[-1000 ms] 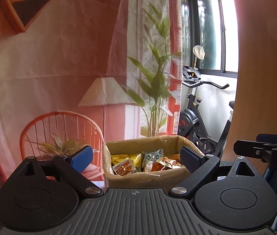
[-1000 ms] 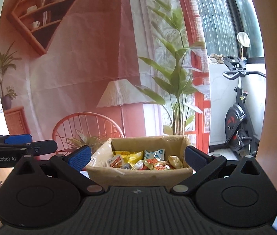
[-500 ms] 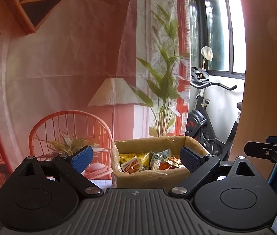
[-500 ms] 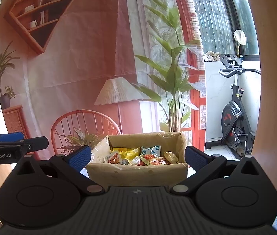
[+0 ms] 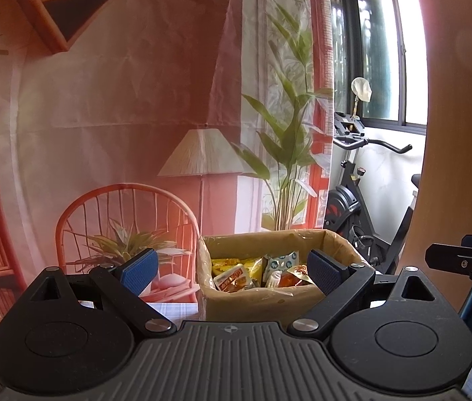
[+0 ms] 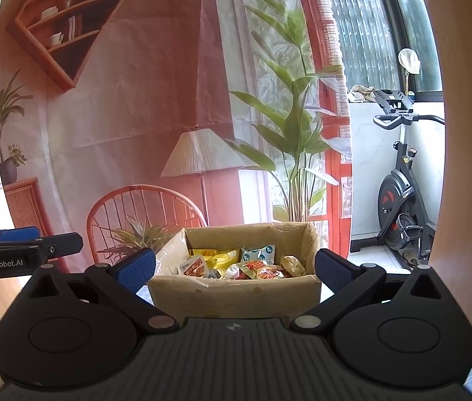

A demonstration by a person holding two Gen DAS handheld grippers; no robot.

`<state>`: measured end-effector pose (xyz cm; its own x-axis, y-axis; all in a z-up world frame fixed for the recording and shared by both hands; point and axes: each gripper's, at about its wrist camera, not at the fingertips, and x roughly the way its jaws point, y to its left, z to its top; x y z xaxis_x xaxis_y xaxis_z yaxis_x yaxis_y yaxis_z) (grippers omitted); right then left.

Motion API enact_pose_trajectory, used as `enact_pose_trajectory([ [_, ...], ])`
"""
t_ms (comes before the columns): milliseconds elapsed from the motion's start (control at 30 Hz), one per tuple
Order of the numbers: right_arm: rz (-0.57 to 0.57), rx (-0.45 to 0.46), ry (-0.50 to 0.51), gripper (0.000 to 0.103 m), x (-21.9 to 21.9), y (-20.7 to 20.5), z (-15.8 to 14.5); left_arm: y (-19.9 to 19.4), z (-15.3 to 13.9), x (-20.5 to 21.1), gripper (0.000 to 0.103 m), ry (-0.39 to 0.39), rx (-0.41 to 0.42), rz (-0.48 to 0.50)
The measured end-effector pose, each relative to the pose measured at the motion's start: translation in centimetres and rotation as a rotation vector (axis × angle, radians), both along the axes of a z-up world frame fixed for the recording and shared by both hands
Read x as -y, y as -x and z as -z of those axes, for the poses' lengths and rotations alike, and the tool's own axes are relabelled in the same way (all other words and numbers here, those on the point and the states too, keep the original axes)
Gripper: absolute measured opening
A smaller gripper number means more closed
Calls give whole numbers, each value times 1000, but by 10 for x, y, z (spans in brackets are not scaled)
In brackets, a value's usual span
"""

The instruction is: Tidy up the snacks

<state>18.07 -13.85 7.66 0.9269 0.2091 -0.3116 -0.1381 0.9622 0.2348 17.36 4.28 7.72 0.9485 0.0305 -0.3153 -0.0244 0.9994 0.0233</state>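
Apparently barely started: left tongs (image 5: pixel 231 270) and right tongs (image 6: pixel 232 269) both gape apart, empty, short of the cardboard box (image 6: pixel 236 292) where the snack packets (image 6: pixel 259 267) lie jumbled, unsorted.

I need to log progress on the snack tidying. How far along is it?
Barely begun. Done: nothing visibly sorted; the snacks lie mixed in the box. In hand: nothing; left gripper and right gripper are open and empty. Left: all the sorting.

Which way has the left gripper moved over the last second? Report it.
Yes. The left gripper has swung leftward: the cardboard box now sits further right in its view.
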Motion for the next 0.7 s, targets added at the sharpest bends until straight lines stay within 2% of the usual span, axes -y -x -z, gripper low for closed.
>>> enact_pose_trajectory([
  [700, -1, 2, 3, 103, -2, 0, 1, 1, -3, -2, 97, 8, 2, 2],
])
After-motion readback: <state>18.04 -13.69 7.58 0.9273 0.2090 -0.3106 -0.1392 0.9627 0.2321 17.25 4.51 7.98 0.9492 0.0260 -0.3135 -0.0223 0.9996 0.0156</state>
